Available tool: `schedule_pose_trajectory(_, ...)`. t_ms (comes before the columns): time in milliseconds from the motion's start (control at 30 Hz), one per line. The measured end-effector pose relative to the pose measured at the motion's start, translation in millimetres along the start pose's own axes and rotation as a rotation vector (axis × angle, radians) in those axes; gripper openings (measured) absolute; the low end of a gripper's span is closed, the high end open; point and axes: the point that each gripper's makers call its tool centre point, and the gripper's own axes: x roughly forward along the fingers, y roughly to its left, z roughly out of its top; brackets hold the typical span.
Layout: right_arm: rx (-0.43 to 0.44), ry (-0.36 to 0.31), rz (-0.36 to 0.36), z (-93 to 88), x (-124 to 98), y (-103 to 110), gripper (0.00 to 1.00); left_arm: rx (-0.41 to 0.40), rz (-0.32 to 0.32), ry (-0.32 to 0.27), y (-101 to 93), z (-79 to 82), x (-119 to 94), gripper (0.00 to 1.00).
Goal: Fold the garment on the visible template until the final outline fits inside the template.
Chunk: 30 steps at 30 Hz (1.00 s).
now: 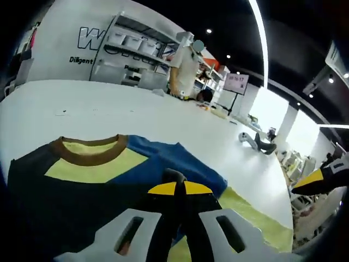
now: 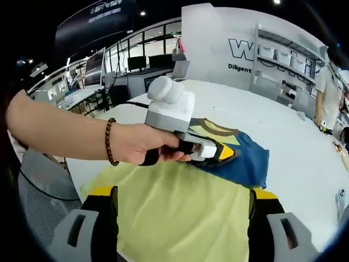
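Note:
A T-shirt (image 1: 92, 169) in navy, yellow and blue with a brown collar lies on the white table (image 1: 109, 109). My left gripper (image 1: 180, 188) has its yellow-tipped jaws pressed together, shut on the shirt's blue sleeve area. In the right gripper view a hand holds the left gripper (image 2: 224, 153) at the edge of the bunched shirt (image 2: 245, 158). The yellow-green template (image 2: 180, 213) spreads in front of it, partly under the shirt. My right gripper (image 2: 184, 196) hovers over the template, jaws wide apart and nothing between them. One of its yellow tips (image 1: 319, 179) enters the left gripper view from the right.
A person's forearm with a bead bracelet (image 2: 108, 141) reaches in from the left. A grey mesh chair (image 2: 32, 191) stands by the table edge. A small grey and black object (image 1: 256, 142) lies on the far table. Shelves (image 1: 136, 49) and a standing person (image 1: 184, 71) are behind.

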Motion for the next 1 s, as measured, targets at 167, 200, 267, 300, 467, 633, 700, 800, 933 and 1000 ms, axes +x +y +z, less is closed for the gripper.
schedule_pose_trajectory(167,0.013,0.0,-0.009,-0.6,-3,-4,0.99,0.052,0.027,0.015,-0.5,-8.1,1,0.0)
schedule_pose_trajectory(200,0.014,0.001,-0.006,-0.6,-3,-3,0.99,0.038,0.018,0.018,-1.5,-10.0,1,0.0)
schedule_pose_trajectory(267,0.016,0.006,0.007,-1.6,-3,-1,0.99,0.028,0.009,0.023,-2.9,-13.4,4,0.0)
schedule_pose_trajectory(300,0.015,0.005,0.007,-1.6,-4,0,0.99,0.034,0.007,0.028,-3.9,-14.5,5,0.0)
schedule_pose_trajectory(467,0.019,0.004,0.007,-1.1,-4,1,0.99,0.065,0.0,0.056,-7.5,-22.3,7,0.0)
schedule_pose_trajectory(633,0.017,0.007,0.008,-0.9,-5,0,0.99,0.072,-0.013,0.067,-8.6,-24.5,8,0.01)
schedule_pose_trajectory(700,0.025,0.005,0.003,-1.2,-6,-2,0.99,0.09,-0.024,0.074,-10.2,-23.9,7,0.05)
schedule_pose_trajectory(800,0.034,0.004,0.004,-2.2,-6,-2,0.99,0.069,-0.066,0.027,-15.0,-11.7,-1,0.16)
schedule_pose_trajectory(933,0.035,0.007,0.009,-3.9,-6,1,0.99,-0.075,-0.108,0.056,-19.8,-11.9,-9,0.41)
schedule_pose_trajectory(1000,0.033,0.01,0.011,-5.2,-6,2,0.99,-0.047,-0.07,0.054,-10.1,-9.1,-9,0.43)
